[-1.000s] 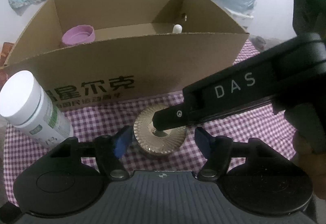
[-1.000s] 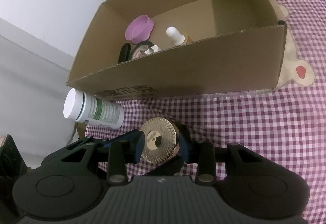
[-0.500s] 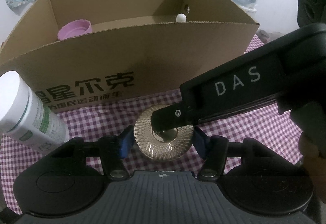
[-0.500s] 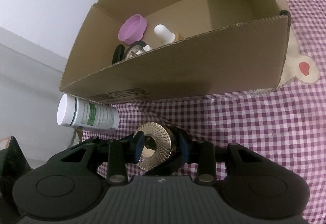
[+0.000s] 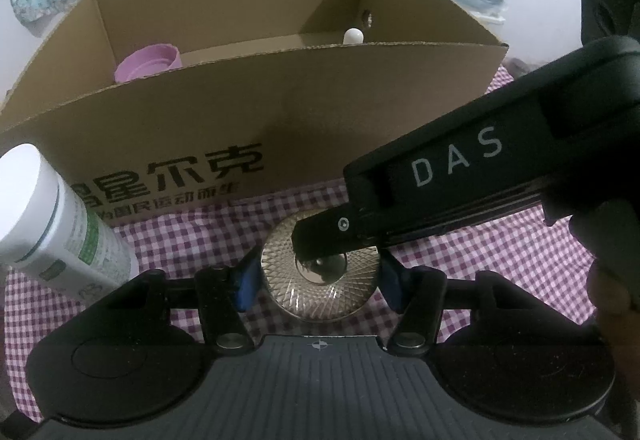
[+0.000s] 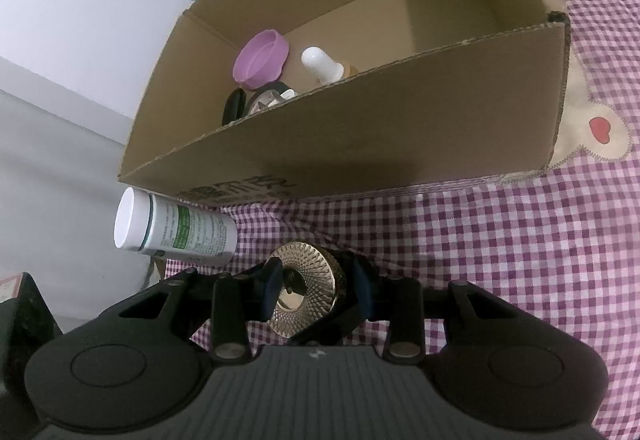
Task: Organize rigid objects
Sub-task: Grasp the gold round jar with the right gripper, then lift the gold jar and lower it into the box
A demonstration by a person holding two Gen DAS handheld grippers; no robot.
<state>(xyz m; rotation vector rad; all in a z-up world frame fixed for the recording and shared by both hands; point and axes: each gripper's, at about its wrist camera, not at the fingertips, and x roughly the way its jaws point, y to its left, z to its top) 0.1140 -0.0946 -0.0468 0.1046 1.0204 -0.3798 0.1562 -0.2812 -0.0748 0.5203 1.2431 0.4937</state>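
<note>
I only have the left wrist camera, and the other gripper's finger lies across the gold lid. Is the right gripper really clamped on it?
Observer: Yes. In the right wrist view the right gripper is shut on the gold lid, one pad on its patterned face and the other behind it.
Operator: In the box I see only a purple cap and a white tip. Anything else in there?
Observer: A black round thing sits low against the near wall, hidden from you.
Operator: And what is the white tip?
Observer: The top of a small dropper bottle, with an amber part below it.
</note>
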